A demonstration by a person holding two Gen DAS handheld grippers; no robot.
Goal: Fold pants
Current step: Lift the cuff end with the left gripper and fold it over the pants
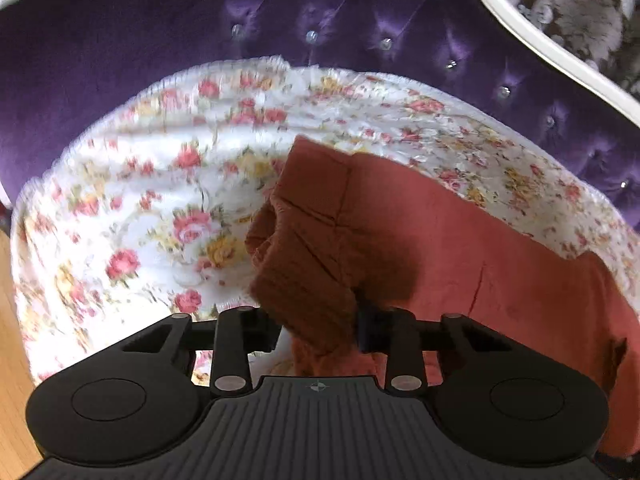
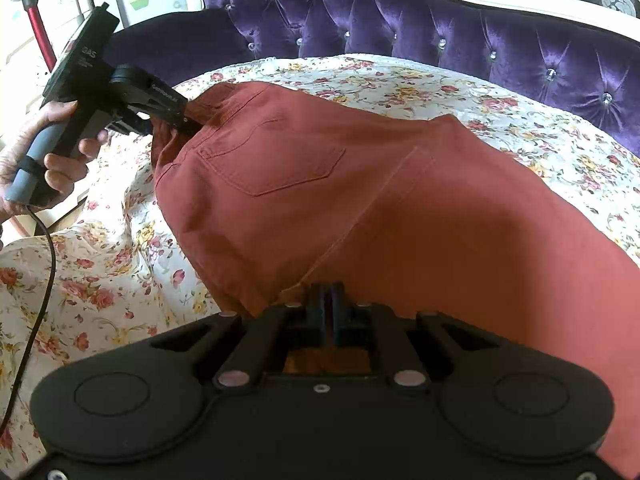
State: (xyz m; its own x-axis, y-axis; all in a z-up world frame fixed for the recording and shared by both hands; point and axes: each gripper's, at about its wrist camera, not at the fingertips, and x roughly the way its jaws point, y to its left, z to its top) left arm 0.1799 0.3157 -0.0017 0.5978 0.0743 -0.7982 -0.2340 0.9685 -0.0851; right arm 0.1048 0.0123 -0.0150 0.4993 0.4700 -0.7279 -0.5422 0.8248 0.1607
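Observation:
Rust-red pants (image 2: 360,200) lie on a floral bedspread (image 2: 100,280), back pocket (image 2: 276,160) facing up. In the right wrist view my right gripper (image 2: 326,300) is shut on the near edge of the pants by a seam. My left gripper (image 2: 188,122), held by a person's hand (image 2: 48,160), pinches the waistband at the far left and lifts it a little. In the left wrist view a bunched fold of the pants (image 1: 312,264) fills the gap of the left gripper (image 1: 318,320), and the rest of the cloth spreads to the right.
A purple tufted headboard (image 2: 440,20) with a white frame curves behind the bed. The floral bedspread (image 1: 140,200) is bare to the left of the pants. A black cable (image 2: 44,280) hangs from the left gripper's handle. Wooden floor (image 1: 8,300) shows at the left edge.

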